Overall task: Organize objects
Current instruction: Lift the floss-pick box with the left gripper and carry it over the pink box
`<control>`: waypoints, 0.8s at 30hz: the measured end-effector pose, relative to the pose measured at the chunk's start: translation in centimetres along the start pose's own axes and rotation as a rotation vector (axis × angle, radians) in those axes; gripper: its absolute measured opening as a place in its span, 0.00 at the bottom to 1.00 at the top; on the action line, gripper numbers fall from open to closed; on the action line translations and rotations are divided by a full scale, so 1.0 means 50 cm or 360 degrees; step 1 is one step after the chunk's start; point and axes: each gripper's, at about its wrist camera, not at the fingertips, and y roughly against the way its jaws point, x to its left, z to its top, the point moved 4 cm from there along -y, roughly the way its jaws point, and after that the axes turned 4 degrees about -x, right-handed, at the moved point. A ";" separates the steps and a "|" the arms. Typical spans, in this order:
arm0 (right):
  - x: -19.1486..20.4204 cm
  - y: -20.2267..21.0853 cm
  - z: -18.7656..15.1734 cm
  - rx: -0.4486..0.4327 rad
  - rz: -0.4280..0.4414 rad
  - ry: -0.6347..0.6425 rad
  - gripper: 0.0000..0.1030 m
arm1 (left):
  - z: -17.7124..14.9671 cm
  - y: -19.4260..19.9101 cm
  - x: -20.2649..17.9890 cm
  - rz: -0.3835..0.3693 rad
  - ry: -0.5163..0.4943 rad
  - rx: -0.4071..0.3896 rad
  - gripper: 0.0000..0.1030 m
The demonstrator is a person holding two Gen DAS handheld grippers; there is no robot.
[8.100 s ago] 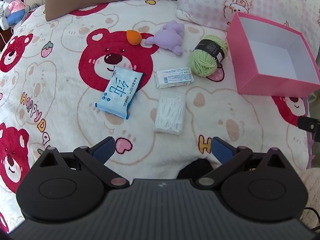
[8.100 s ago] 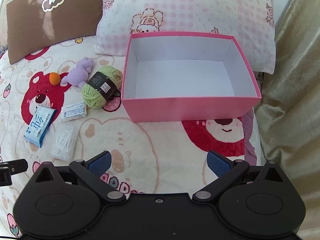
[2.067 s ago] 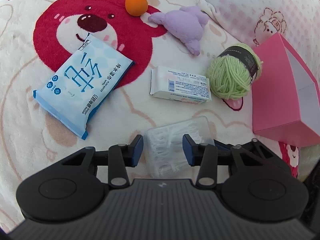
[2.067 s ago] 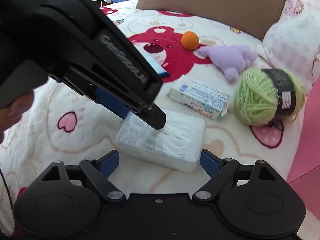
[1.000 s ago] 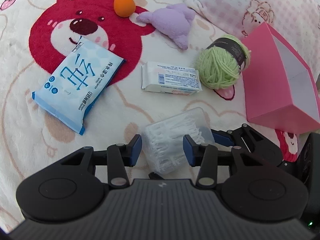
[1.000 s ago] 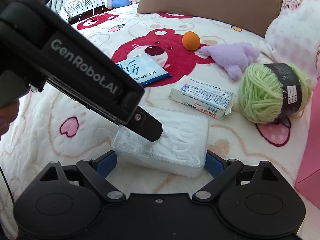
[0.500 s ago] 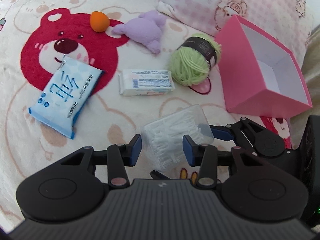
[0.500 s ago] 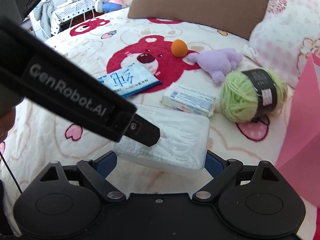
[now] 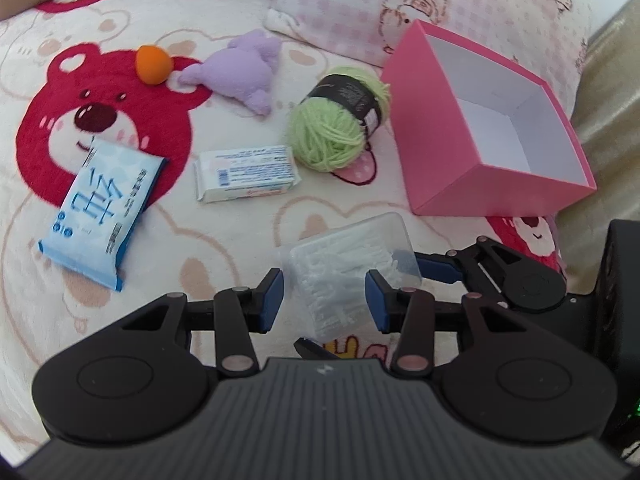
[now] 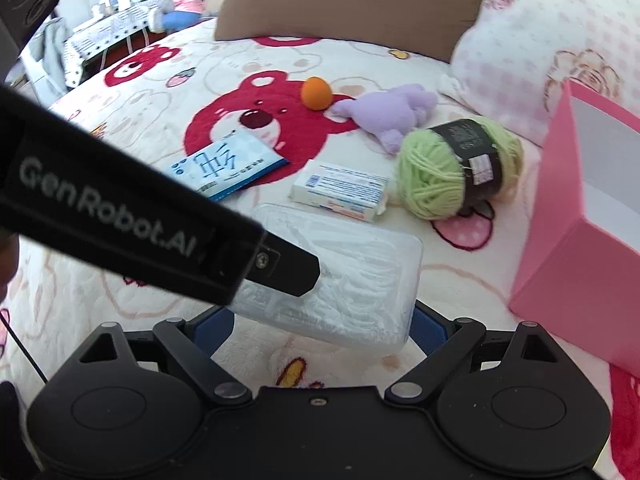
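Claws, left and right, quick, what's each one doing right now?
Left claw: closed across the clear plastic box.
Right claw: closed on the same box's long sides.

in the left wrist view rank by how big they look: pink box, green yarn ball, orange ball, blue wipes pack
1. pink box, clearly largest.
2. blue wipes pack.
3. green yarn ball; close to the pack, which lies nearer the camera, so this pair is unsure.
4. orange ball, clearly smallest.

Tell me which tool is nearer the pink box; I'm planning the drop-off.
Right. The right tool grips the clear swab box on the end facing the pink box; the left tool grips it farther back.
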 end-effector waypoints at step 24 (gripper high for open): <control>-0.095 0.222 0.068 -0.0085 -0.0181 -0.0150 0.92 | 0.103 0.117 -0.196 -0.0234 -0.0197 0.0009 0.42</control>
